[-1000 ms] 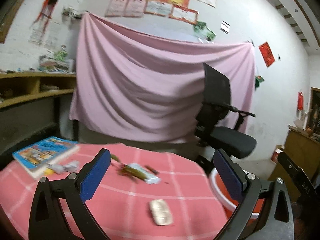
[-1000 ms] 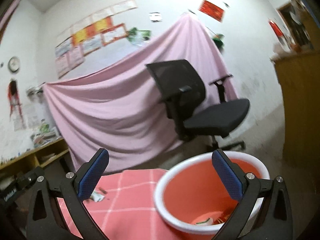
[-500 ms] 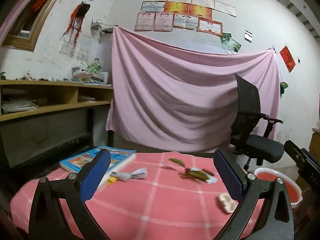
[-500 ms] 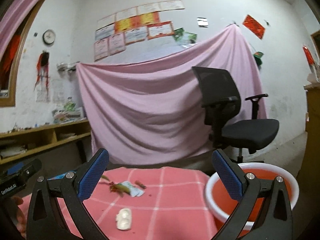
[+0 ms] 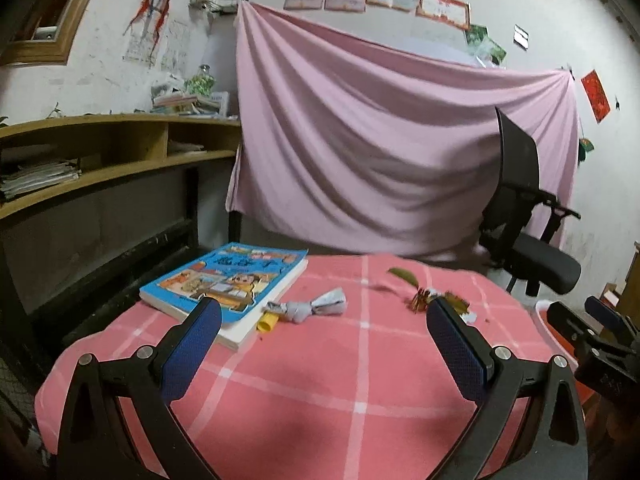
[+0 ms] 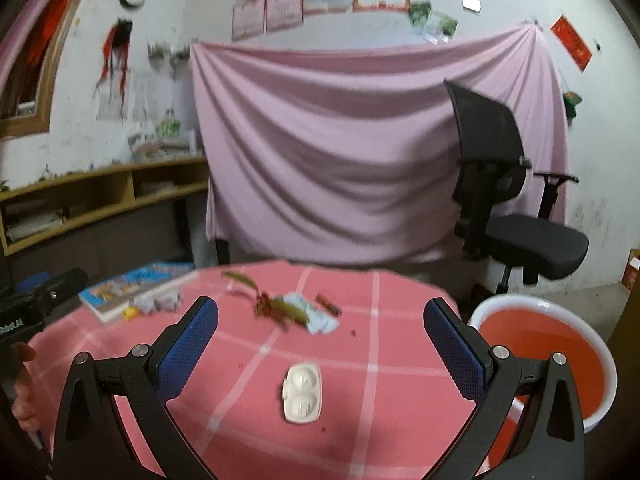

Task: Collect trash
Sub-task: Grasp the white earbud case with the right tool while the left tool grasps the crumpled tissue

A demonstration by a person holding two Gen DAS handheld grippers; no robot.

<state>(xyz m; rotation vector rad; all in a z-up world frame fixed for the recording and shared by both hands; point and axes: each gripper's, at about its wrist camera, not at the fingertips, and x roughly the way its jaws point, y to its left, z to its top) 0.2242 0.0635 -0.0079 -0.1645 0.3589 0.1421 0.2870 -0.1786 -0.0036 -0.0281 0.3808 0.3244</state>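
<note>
While both hands are free, I hold my right gripper (image 6: 320,342) spread wide above the white plastic blister (image 6: 302,393), lying at six o'clock. My left gripper (image 5: 322,344) gapes too, facing the twisted paper wrapper (image 5: 314,307) at twelve. The red basin (image 6: 560,344) waits at three.

Bare pink tabletop (image 6: 400,360) lies open around the white blister tray (image 6: 302,393). Farther back, a leafy wrapper pile (image 6: 292,310) and book (image 5: 228,280) crowd it; the basin (image 6: 552,360) flanks its right edge.
</note>
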